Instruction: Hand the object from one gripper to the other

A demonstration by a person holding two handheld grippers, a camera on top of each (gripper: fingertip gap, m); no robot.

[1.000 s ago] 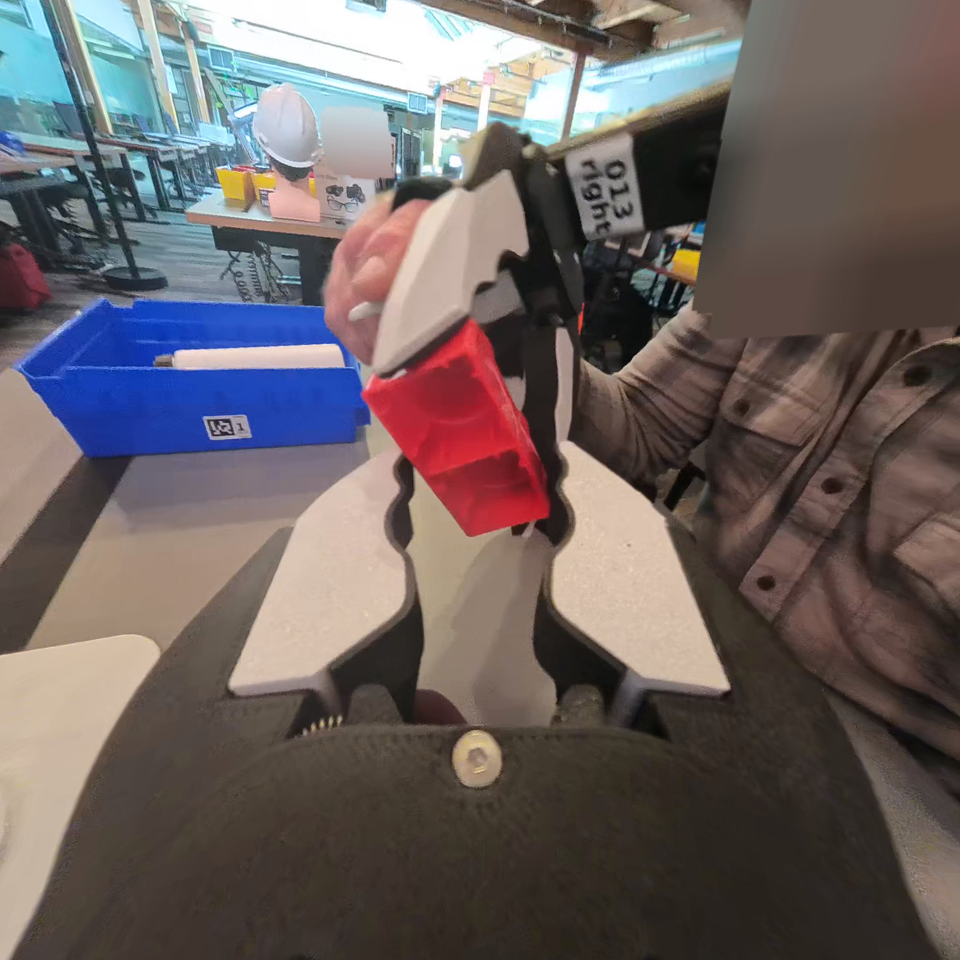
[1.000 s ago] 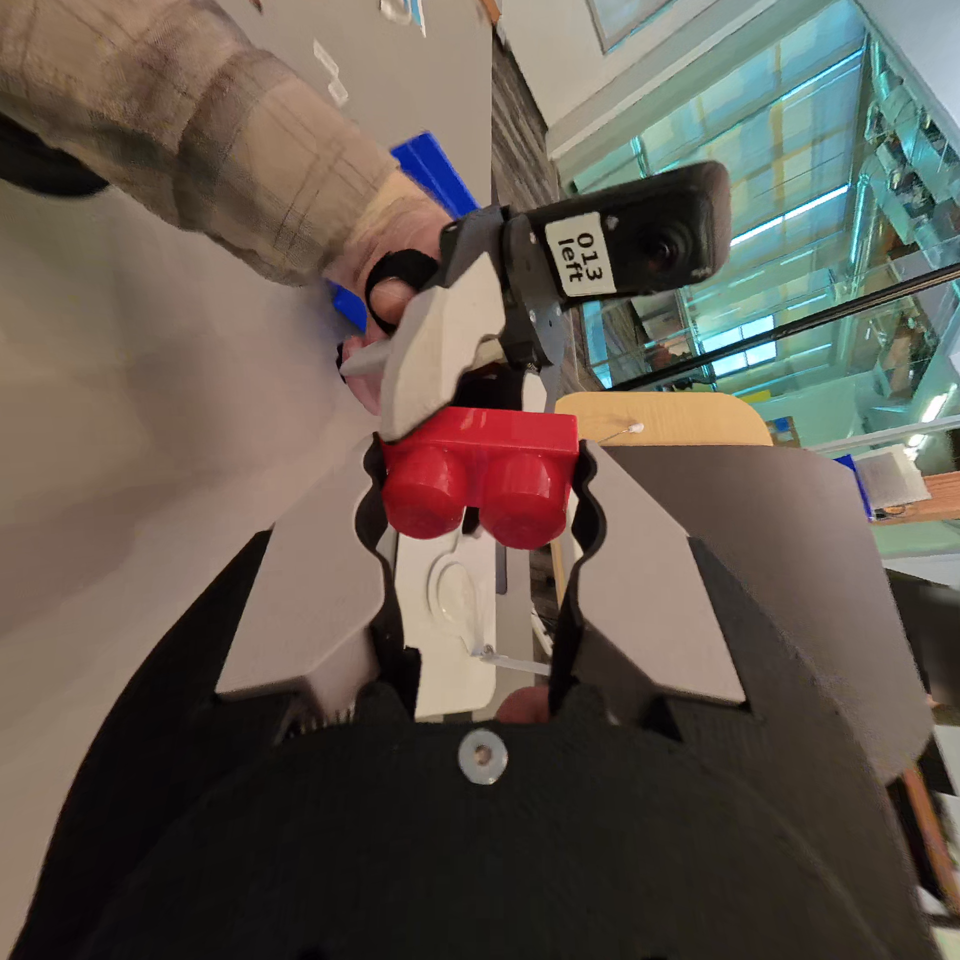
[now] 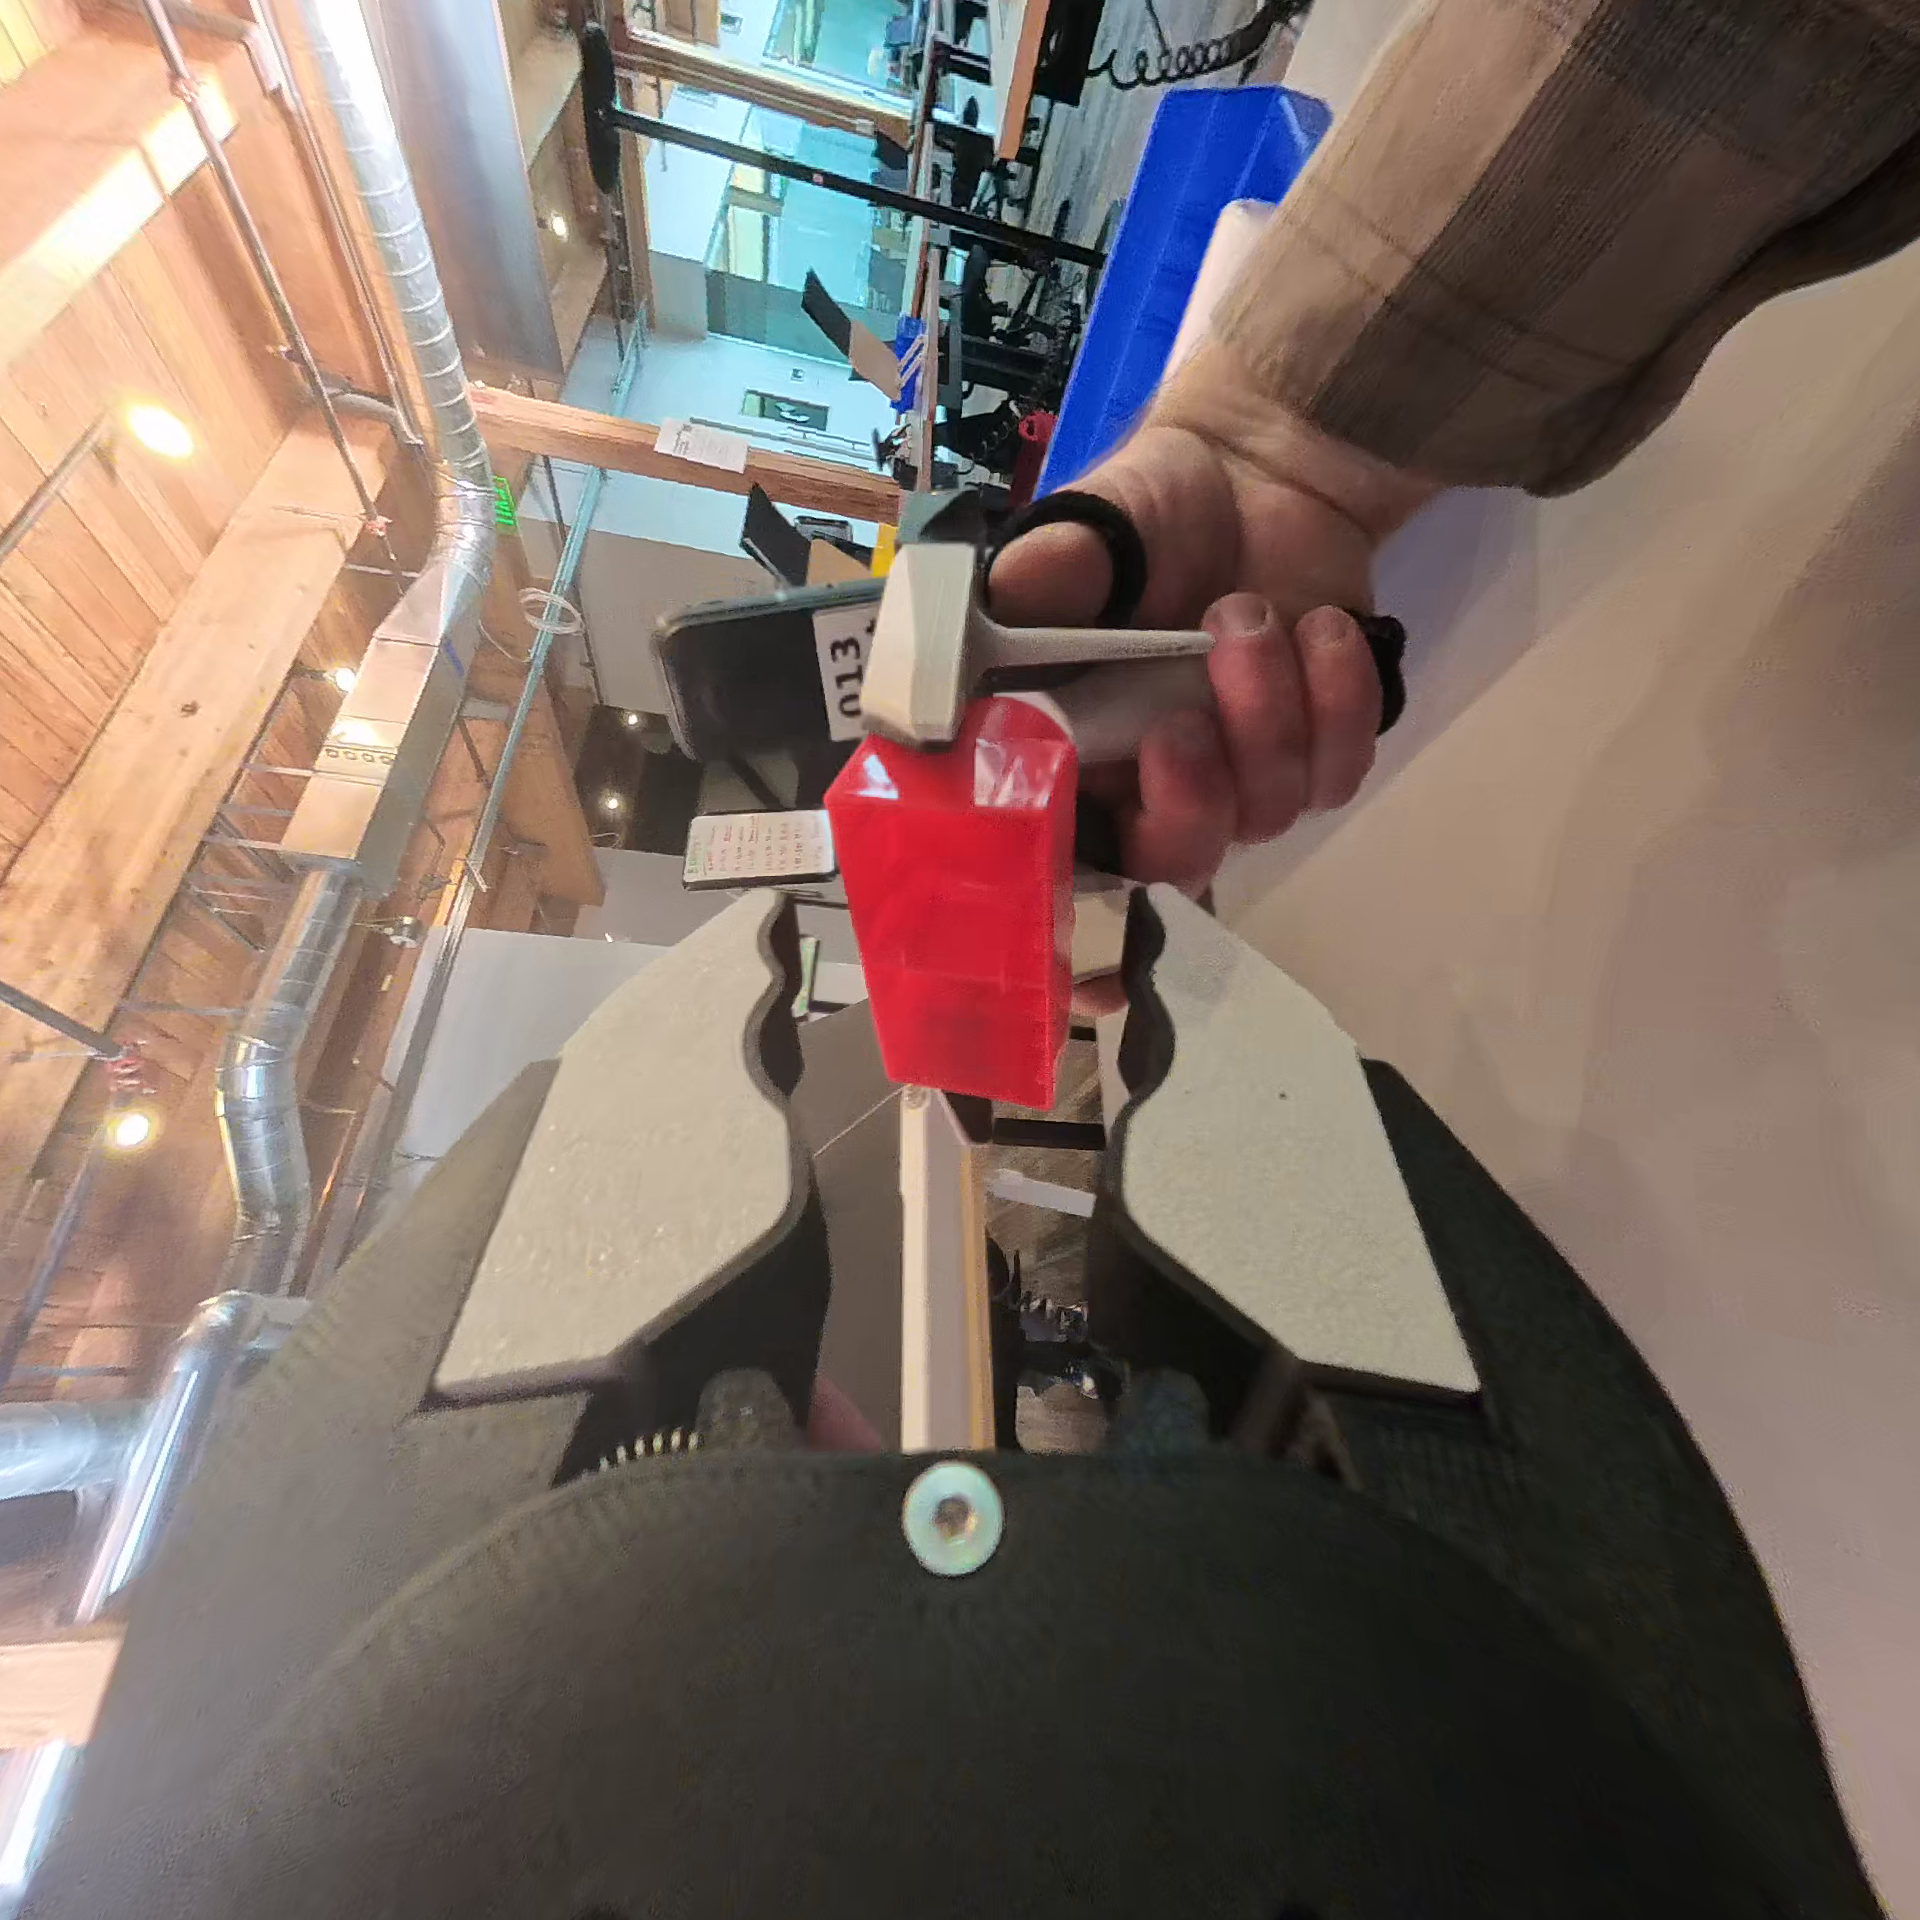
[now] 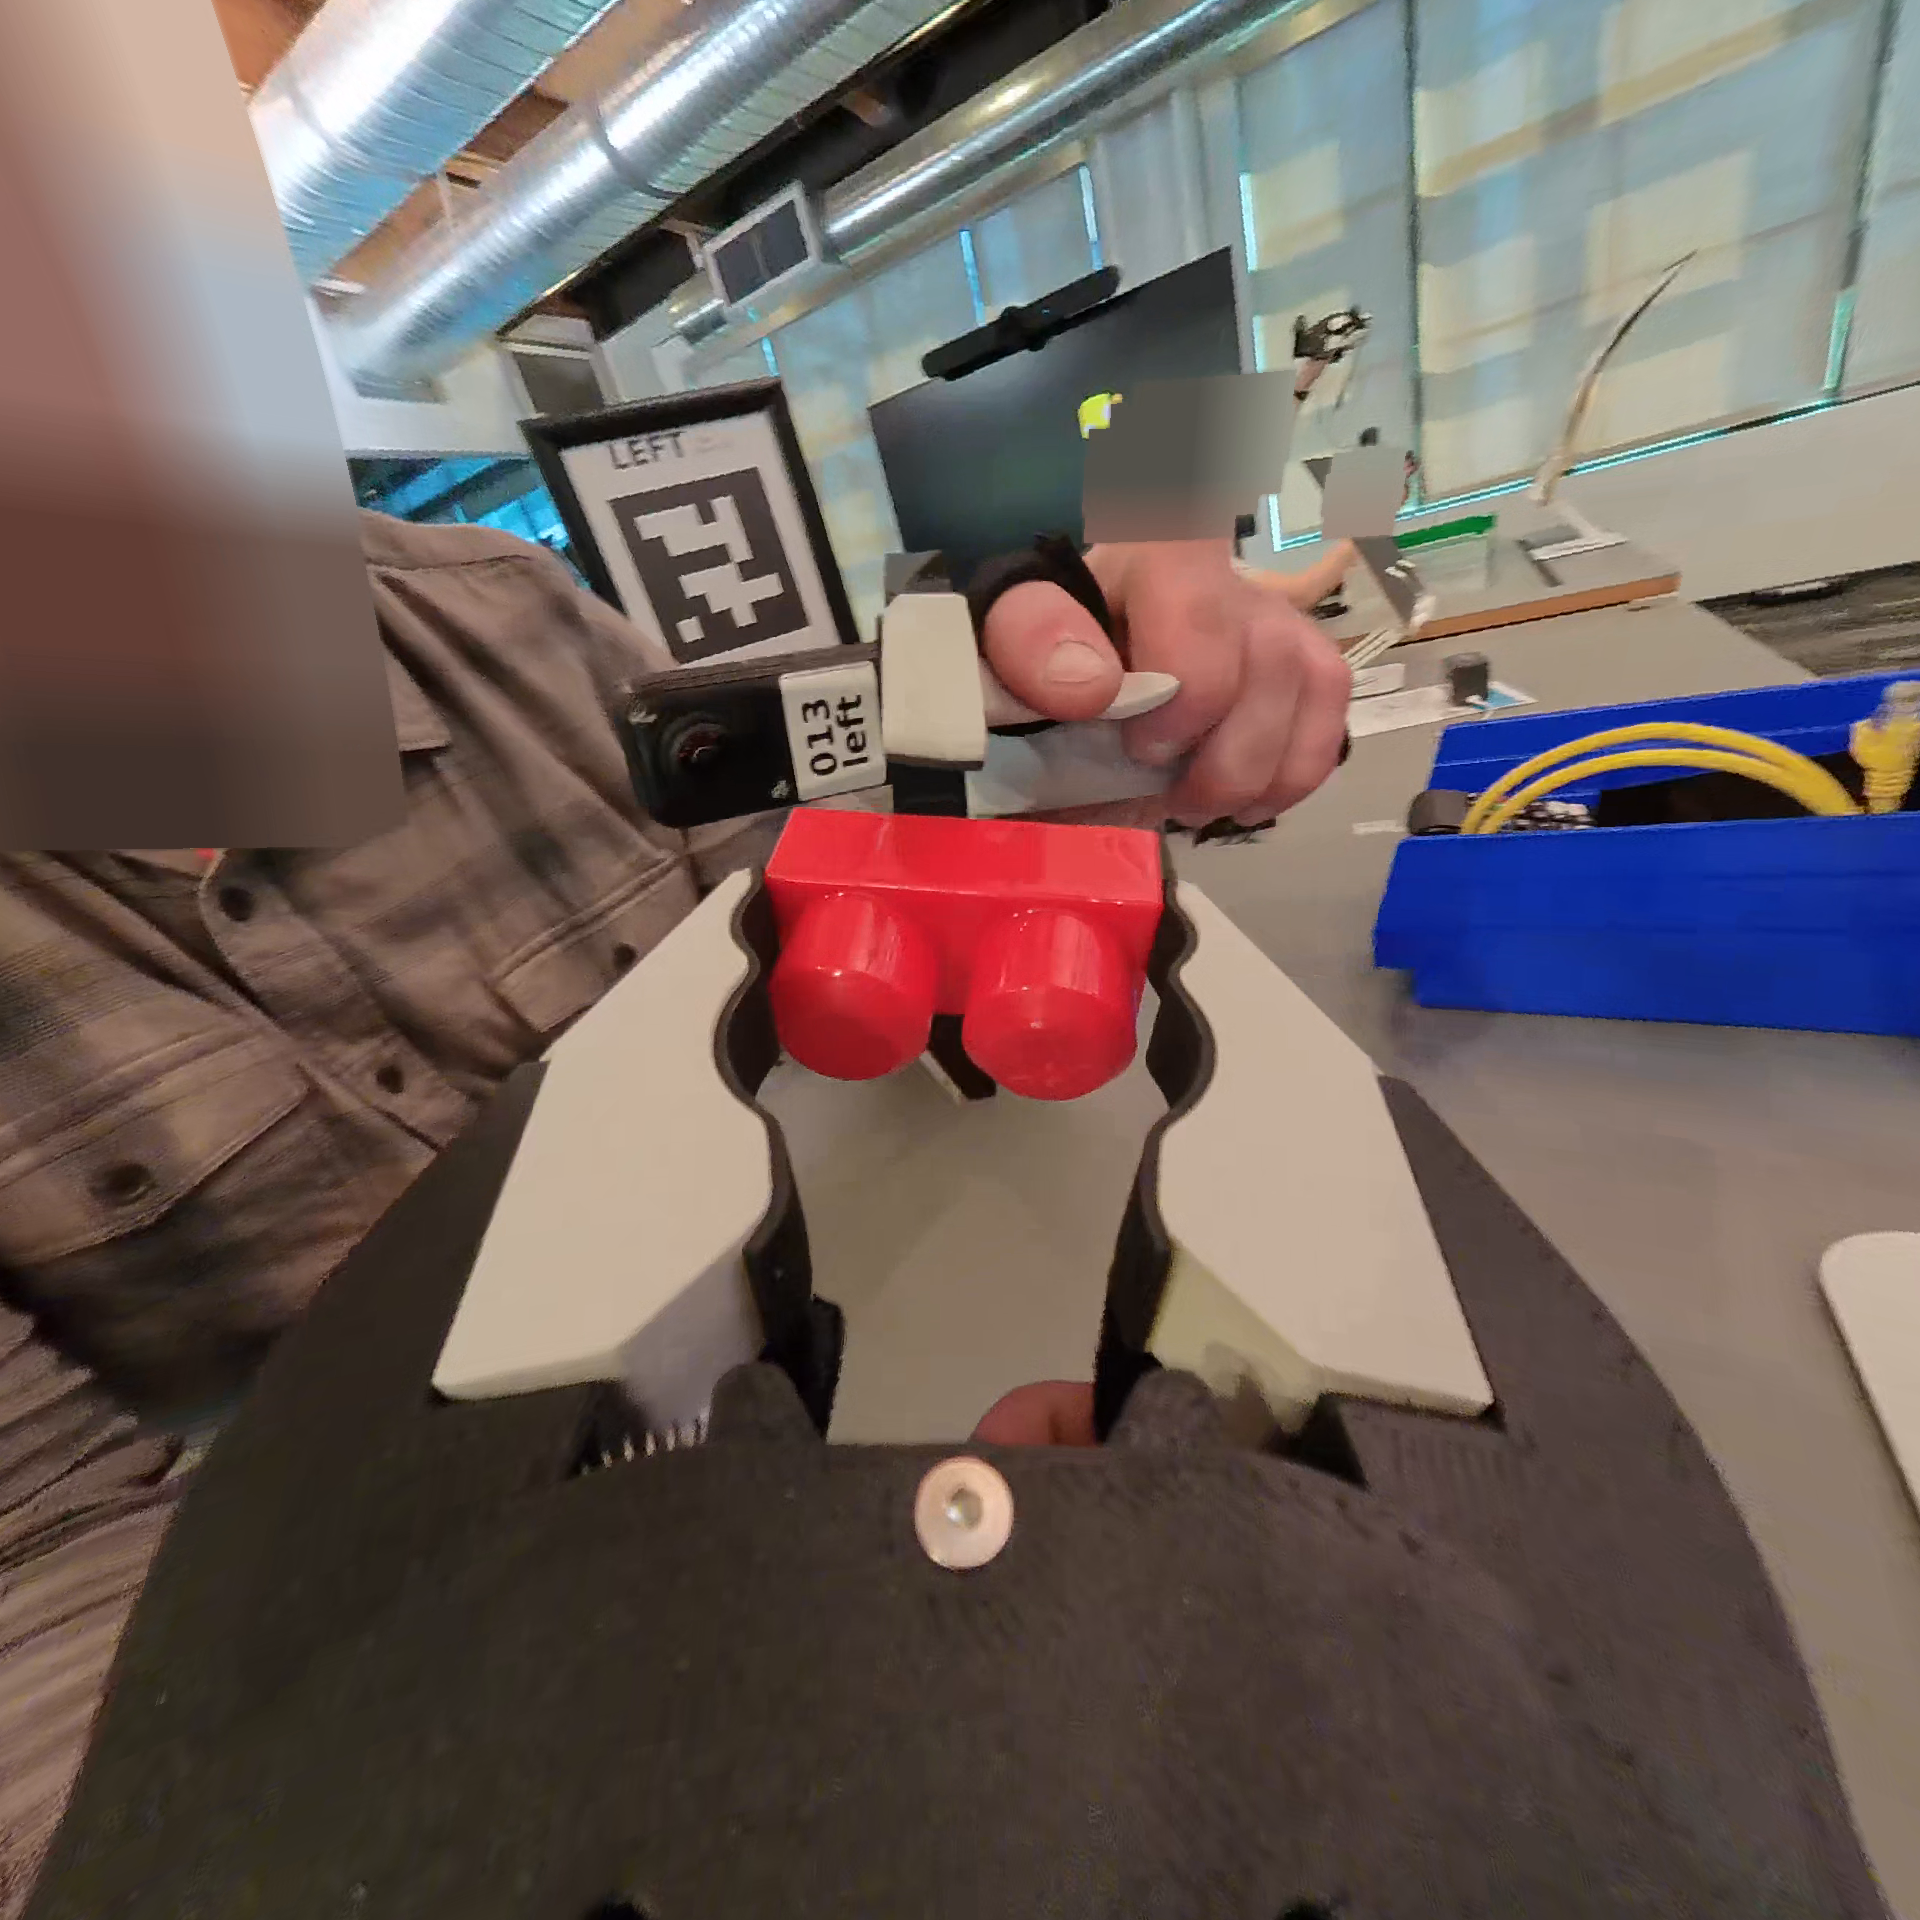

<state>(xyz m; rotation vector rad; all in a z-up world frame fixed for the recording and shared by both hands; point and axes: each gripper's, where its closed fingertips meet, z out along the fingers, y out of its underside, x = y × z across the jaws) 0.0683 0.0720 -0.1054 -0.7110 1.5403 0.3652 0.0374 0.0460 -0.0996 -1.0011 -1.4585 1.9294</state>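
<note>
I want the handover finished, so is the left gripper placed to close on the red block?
Probably yes: the red block sits between the open left gripper fingers with gaps either side, nothing between; the right gripper holds it.

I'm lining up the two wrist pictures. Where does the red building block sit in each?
Left wrist view: red building block at centre, between open fingers, untouched.
Right wrist view: block just above centre, clamped by the fingertips, studs toward the camera.
Shared landmark: blue bin.

Bin: blue bin (image 4: 1662, 961) on the grey table (image 4: 1558, 1195)
Contents: yellow cables (image 4: 1662, 764), possibly network leads
Behind: framed marker sign (image 4: 707, 540)
</note>
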